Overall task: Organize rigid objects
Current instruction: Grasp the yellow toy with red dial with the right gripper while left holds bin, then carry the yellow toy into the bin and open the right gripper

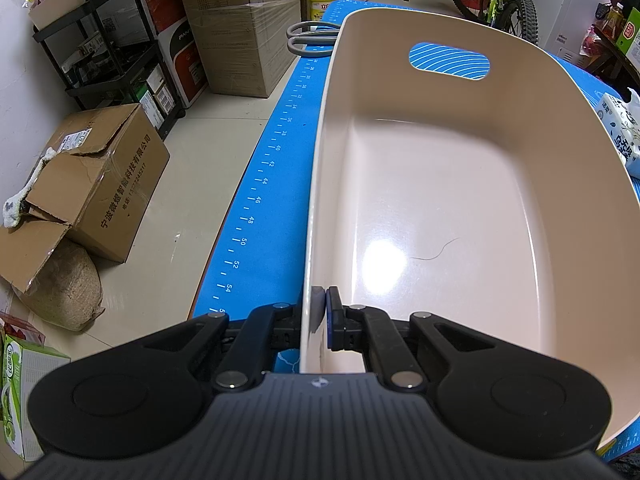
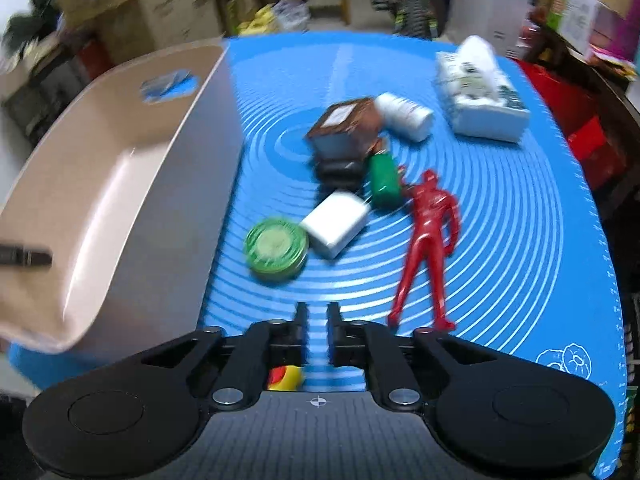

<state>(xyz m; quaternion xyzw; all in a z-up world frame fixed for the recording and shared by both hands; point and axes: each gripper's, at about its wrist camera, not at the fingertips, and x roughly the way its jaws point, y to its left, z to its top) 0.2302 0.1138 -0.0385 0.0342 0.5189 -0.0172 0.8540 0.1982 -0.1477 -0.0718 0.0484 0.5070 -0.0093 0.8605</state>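
Observation:
My left gripper (image 1: 323,300) is shut on the near left wall of an empty beige bin (image 1: 440,200), one pad on each side of the rim. In the right wrist view the same bin (image 2: 120,184) stands at the left on the blue mat (image 2: 500,220). My right gripper (image 2: 318,316) hovers over the mat, its jaws a little apart with nothing between them. Ahead of it lie a green round tin (image 2: 277,249), a white block (image 2: 336,224), a red figure (image 2: 428,236), a green bottle (image 2: 384,180), a brown box (image 2: 344,124) and a white jar (image 2: 406,116).
A tissue pack (image 2: 480,100) sits at the mat's far right. Grey scissors (image 1: 312,36) lie beyond the bin's far left corner. A yellow and red thing (image 2: 286,376) shows under my right gripper. Cardboard boxes (image 1: 100,192) stand on the floor to the left.

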